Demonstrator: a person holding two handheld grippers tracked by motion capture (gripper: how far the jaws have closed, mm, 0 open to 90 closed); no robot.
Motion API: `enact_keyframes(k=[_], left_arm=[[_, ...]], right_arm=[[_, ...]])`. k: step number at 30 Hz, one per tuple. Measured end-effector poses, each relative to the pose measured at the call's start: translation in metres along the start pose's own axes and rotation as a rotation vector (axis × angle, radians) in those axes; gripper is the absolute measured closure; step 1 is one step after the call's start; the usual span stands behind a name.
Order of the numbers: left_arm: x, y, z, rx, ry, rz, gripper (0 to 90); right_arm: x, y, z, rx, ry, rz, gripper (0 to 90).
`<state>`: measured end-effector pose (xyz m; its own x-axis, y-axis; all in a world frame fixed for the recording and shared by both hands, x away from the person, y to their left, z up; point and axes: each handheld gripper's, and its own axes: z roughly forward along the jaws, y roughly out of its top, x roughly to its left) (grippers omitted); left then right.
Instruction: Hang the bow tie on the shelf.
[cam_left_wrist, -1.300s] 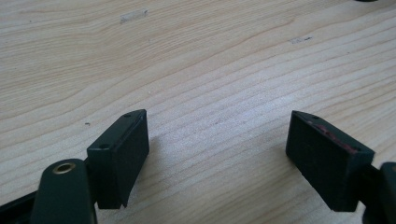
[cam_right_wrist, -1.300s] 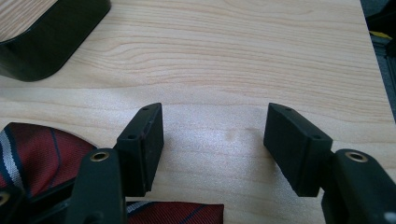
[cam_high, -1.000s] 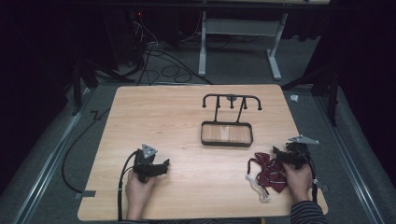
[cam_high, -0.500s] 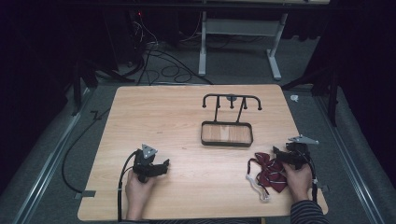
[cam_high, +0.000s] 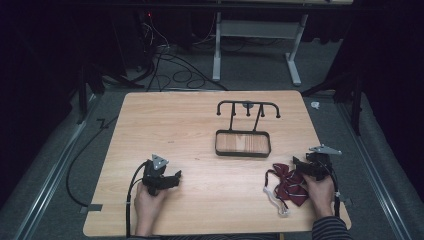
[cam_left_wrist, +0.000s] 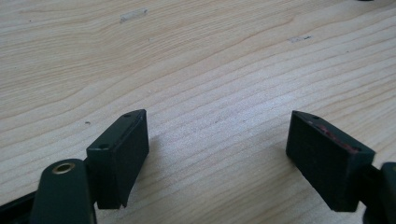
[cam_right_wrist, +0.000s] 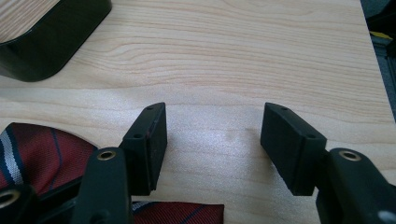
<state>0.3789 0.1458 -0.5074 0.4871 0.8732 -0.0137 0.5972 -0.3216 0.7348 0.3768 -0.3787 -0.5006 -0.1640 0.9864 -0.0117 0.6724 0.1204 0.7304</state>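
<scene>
Left claw (cam_left_wrist: 217, 156) and right claw (cam_right_wrist: 212, 147) both agape, empty; striped bow tie (cam_right_wrist: 44, 149) partly cut off

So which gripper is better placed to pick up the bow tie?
Right. The right gripper sits open beside the bow tie; the left gripper is across the table.

Black claws (cam_left_wrist: 217, 158), striped sleeve (cam_high: 331, 230)

Matt wood-grain table (cam_high: 190, 120), striped cloth tie (cam_high: 292, 187)
</scene>
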Motion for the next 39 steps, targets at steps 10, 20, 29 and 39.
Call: enact_keyframes(k=[10,20,29,39], left_arm=[[0.0,0.0,0.0,0.0,0.0,0.0,21.5],[0.0,0.0,0.0,0.0,0.0,0.0,21.5],[0.0,0.0,0.0,0.0,0.0,0.0,21.5],[0.0,0.0,0.0,0.0,0.0,-0.001,21.5]], right_arm=[[-0.004,-0.001,-0.002,-0.007,0.002,0.008,52.1],[0.003,-0.002,-0.032,-0.063,0.122,-0.036,63.6],[0.029,-0.008,-0.047,-0.09,0.215,-0.133,67.6],[0.052,-0.011,-0.054,-0.072,0.296,-0.231,70.5]])
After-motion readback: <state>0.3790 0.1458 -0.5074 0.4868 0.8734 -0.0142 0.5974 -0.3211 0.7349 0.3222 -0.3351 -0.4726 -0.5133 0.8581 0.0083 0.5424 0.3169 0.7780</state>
